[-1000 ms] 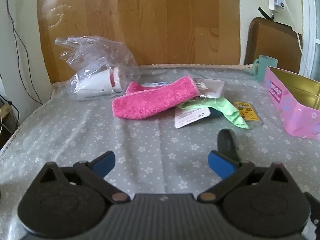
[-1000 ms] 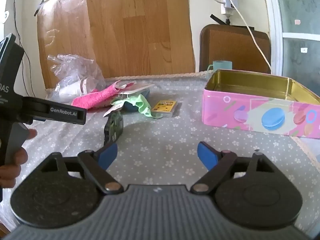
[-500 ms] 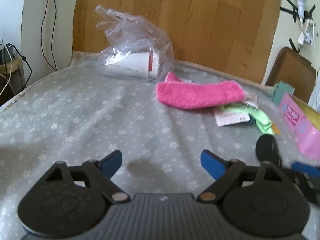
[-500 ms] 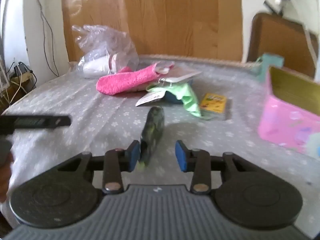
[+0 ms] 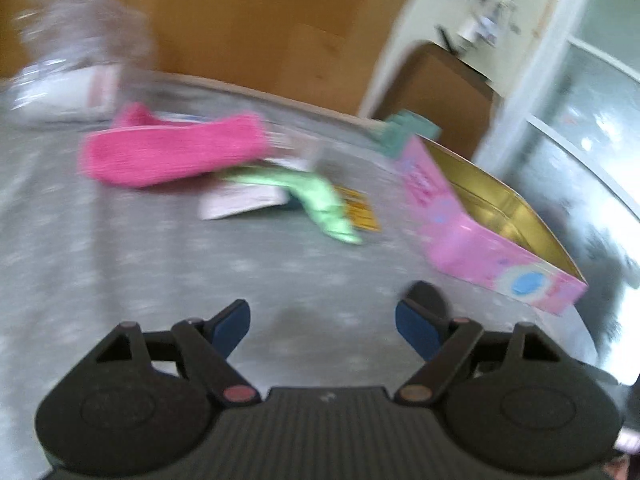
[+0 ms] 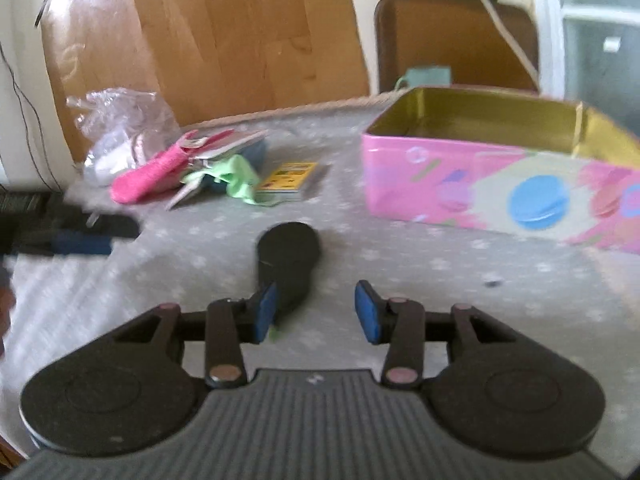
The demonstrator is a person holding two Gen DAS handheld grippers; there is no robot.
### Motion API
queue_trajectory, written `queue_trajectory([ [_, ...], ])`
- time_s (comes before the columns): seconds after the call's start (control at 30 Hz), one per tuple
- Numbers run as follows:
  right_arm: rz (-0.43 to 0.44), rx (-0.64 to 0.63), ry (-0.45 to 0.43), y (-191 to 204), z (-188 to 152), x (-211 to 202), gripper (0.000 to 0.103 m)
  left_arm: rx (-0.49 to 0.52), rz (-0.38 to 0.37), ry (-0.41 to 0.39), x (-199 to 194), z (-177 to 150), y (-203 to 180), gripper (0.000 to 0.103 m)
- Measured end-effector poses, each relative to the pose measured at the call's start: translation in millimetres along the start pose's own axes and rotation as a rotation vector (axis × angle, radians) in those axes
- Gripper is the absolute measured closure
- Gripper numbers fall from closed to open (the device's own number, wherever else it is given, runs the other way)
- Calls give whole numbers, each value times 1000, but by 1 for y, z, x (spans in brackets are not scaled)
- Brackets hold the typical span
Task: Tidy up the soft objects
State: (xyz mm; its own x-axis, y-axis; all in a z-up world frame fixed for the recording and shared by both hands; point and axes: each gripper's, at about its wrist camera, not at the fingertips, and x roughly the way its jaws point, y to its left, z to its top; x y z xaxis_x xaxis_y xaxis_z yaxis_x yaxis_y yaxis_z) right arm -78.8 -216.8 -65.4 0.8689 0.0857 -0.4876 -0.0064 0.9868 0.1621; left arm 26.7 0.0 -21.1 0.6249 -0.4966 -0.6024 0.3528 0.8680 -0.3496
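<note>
Opening right tongs (image 6: 316, 308), dark pouch (image 6: 289, 256) between against one pad (image 6: 264, 312); closing left tongs (image 5: 324, 322) around nothing; lidless pink tin (image 6: 460, 184), gold-lined.

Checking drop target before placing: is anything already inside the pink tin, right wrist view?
No. The pink tin stands open and only its bare gold inner walls show, though its floor is hidden from this angle.

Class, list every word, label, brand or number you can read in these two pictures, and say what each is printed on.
None can be read.
pink tin: picture of a blue macaron, lettering blurred.
yellow card box: print too small.
white tags: blurred.
</note>
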Motion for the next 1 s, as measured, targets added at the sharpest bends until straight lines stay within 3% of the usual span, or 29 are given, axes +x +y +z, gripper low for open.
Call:
queue_trajectory([
  [0.23,50,-21,16,-6,3,17,55,2,-82,123,54,3,-48,18],
  [0.33,57,-61,21,5,3,24,48,-3,-82,161,66,-2,-57,19],
  [0.43,75,-93,28,16,-1,34,47,17,-88,147,67,-8,-66,25],
  [0.47,64,-128,14,22,-4,35,51,14,-103,149,67,-10,-68,32],
  [0.5,57,-150,6,25,-4,36,63,27,-99,143,67,-11,-71,37],
  [0.67,73,-95,-40,17,-2,27,63,80,-94,110,57,-6,-85,45],
  [0.83,8,-95,-189,-2,28,3,63,159,-156,32,46,32,-121,45],
  [1.0,-106,-17,-245,-64,74,5,63,251,-237,5,95,76,-181,45],
])
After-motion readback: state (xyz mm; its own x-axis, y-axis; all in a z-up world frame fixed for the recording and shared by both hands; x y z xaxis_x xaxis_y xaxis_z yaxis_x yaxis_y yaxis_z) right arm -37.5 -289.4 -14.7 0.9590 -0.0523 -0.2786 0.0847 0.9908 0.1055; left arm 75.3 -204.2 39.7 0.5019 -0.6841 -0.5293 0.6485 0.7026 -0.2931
